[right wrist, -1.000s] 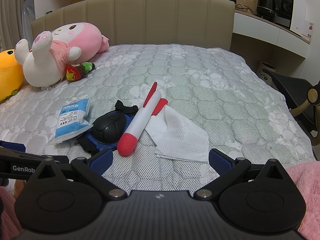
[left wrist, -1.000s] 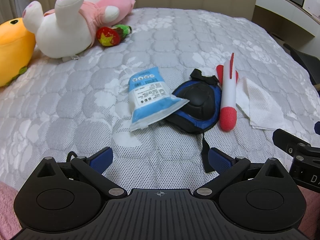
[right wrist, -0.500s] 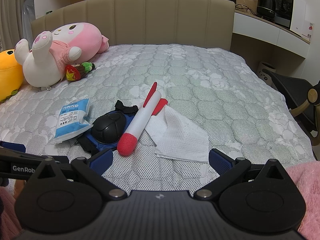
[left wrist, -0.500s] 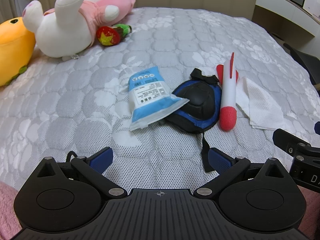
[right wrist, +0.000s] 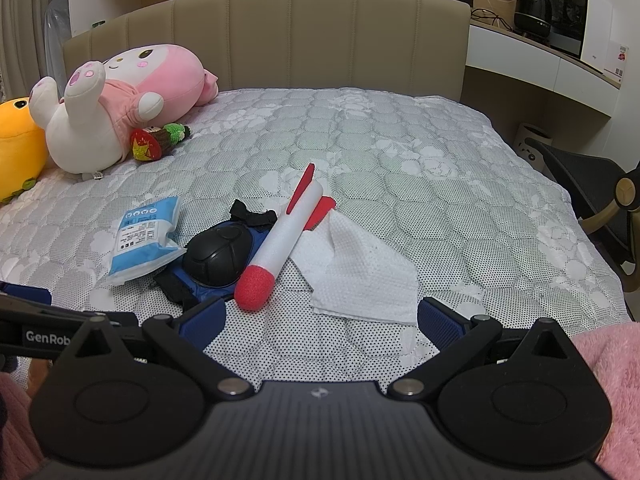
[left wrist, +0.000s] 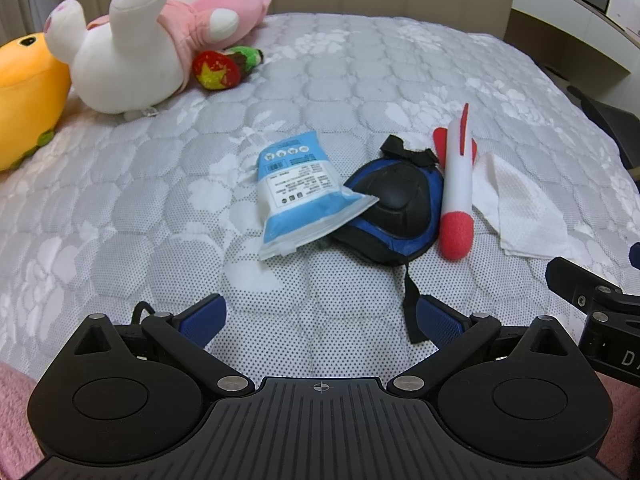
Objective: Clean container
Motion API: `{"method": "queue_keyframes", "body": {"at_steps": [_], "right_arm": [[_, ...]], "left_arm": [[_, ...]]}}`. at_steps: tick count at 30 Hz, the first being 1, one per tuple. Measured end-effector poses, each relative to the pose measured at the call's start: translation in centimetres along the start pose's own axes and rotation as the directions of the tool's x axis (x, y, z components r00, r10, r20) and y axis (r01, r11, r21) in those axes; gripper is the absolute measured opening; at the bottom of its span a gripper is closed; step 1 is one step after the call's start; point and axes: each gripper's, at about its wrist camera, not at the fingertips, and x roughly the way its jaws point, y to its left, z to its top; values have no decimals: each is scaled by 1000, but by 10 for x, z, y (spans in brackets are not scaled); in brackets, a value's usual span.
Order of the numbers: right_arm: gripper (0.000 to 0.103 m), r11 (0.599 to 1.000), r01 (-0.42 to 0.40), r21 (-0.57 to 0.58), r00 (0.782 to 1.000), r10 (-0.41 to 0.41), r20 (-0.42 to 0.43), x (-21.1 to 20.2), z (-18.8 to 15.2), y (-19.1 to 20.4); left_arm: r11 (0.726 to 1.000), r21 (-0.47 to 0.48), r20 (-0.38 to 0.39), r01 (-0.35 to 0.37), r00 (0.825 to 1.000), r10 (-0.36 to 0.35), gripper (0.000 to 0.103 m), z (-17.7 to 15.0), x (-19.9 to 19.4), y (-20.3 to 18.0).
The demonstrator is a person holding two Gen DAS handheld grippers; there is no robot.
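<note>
On the quilted bed lie a blue and white wipes packet, a black and blue knee pad, a white foam rocket with a red tip and a white cloth. No container shows in either view. My left gripper is open and empty, just short of the knee pad's strap. My right gripper is open and empty, just short of the cloth's near edge.
A pink and white plush, an orange plush and a small strawberry toy lie at the far left. A beige headboard stands behind. An office chair stands right of the bed.
</note>
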Motion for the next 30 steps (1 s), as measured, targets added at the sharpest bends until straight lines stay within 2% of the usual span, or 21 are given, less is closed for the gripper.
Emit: {"method": "queue_keyframes", "body": {"at_steps": [11, 13, 16, 20, 22, 25, 27, 28, 30], "right_arm": [[103, 999, -24, -24, 1000, 24, -16, 2, 2, 4], [103, 999, -51, -11, 999, 51, -7, -2, 4, 1], [103, 991, -132, 8, 991, 132, -16, -7, 12, -7], [103, 989, -140, -38, 990, 140, -24, -5, 33, -14], [103, 976, -216, 10, 970, 216, -114, 20, 46, -21], [102, 943, -318, 95, 913, 331, -239, 58, 64, -32], [87, 917, -367, 156, 862, 398, -313, 83, 77, -40], [79, 922, -346, 175, 857, 386, -340, 97, 85, -46], [78, 940, -289, 182, 862, 338, -377, 112, 94, -59]], "left_arm": [[997, 7, -82, 80, 993, -79, 103, 10, 8, 5], [995, 7, -97, 95, 991, -94, 103, 12, 10, 6], [993, 8, -119, 117, 986, -115, 103, 14, 12, 7], [988, 51, -148, 143, 980, -134, 103, 24, 22, 6], [985, 43, -166, 168, 973, -159, 103, 32, 32, 4], [981, 38, -162, 189, 970, -180, 103, 45, 49, -3], [979, 39, -154, 201, 969, -193, 103, 52, 58, -8], [978, 33, -157, 207, 967, -199, 103, 52, 59, -7], [976, 21, -161, 217, 964, -211, 103, 51, 61, -4]]}}
